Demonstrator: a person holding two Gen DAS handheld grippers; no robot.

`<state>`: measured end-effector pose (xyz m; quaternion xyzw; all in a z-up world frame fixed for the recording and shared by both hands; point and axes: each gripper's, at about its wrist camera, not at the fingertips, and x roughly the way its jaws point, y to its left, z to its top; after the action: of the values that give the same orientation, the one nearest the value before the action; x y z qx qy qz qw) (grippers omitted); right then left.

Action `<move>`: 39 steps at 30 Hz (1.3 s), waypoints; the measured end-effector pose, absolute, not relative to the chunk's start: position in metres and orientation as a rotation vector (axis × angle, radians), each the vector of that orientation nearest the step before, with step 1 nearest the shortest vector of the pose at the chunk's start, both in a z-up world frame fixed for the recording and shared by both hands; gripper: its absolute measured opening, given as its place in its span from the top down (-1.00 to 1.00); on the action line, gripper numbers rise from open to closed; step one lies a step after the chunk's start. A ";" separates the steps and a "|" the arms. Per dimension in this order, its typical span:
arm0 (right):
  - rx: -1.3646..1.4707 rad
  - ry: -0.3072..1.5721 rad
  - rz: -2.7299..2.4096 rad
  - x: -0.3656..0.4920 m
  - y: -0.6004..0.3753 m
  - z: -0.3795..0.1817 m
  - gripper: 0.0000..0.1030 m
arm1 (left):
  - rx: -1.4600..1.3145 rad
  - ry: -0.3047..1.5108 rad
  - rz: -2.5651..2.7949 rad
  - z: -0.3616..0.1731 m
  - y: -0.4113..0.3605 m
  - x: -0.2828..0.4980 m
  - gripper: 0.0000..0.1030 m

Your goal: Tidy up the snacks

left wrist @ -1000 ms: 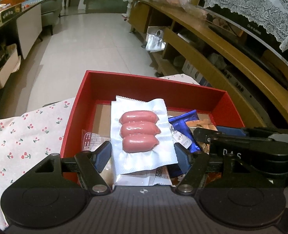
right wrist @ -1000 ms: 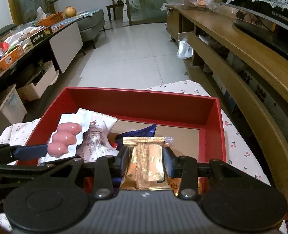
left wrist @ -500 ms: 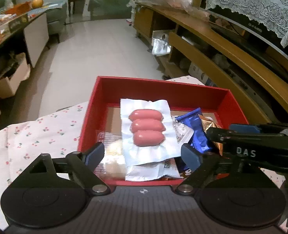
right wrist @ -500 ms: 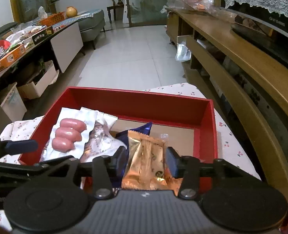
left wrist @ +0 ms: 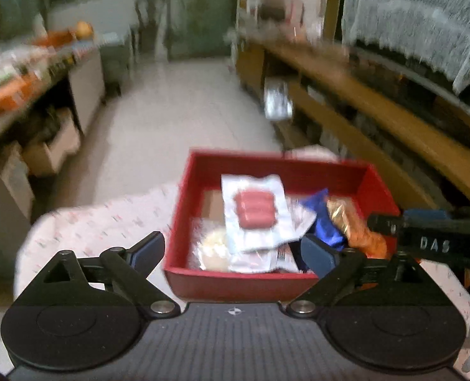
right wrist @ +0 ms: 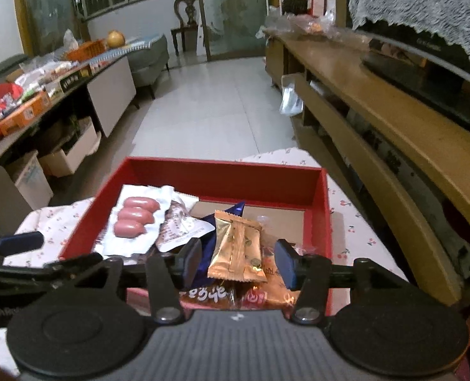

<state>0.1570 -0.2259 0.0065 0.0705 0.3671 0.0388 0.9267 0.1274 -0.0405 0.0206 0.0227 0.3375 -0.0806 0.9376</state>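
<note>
A red box (left wrist: 266, 158) (right wrist: 225, 165) on the flowered cloth holds a pile of snacks. On the pile lie a white pack of three pink sausages (left wrist: 255, 209) (right wrist: 134, 219), a blue packet (left wrist: 325, 222) (right wrist: 238, 208), a gold packet (right wrist: 238, 247) (left wrist: 355, 225) and a round pastry in clear wrap (left wrist: 215, 249). My left gripper (left wrist: 233, 250) hovers before the box's near wall, its jaws opening wide with nothing pressed between them. My right gripper (right wrist: 238, 262) is over the box's near edge, jaws opening. The gold packet lies between its fingers with gaps on both sides.
The flowered cloth (left wrist: 101, 222) (right wrist: 346, 222) covers a small table. A long wooden shelf unit (right wrist: 393, 120) runs along the right. A cluttered low table (right wrist: 28, 104) with cardboard boxes under it stands at the left. Tiled floor (right wrist: 209, 117) lies beyond the box.
Both grippers have drawn back and up from the box. The left jaws widened off the sausage pack. The right jaws widened and let go of the gold packet, which now rests on the pile.
</note>
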 end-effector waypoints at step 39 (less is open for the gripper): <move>0.192 0.768 0.097 0.032 -0.223 0.006 -0.23 | 0.002 0.834 -0.221 0.005 -0.045 0.048 -1.00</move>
<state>0.0316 -0.2233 0.0058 0.0936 0.3741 0.0472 0.9215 0.0479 -0.0449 0.0049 0.0009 0.4041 -0.1070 0.9084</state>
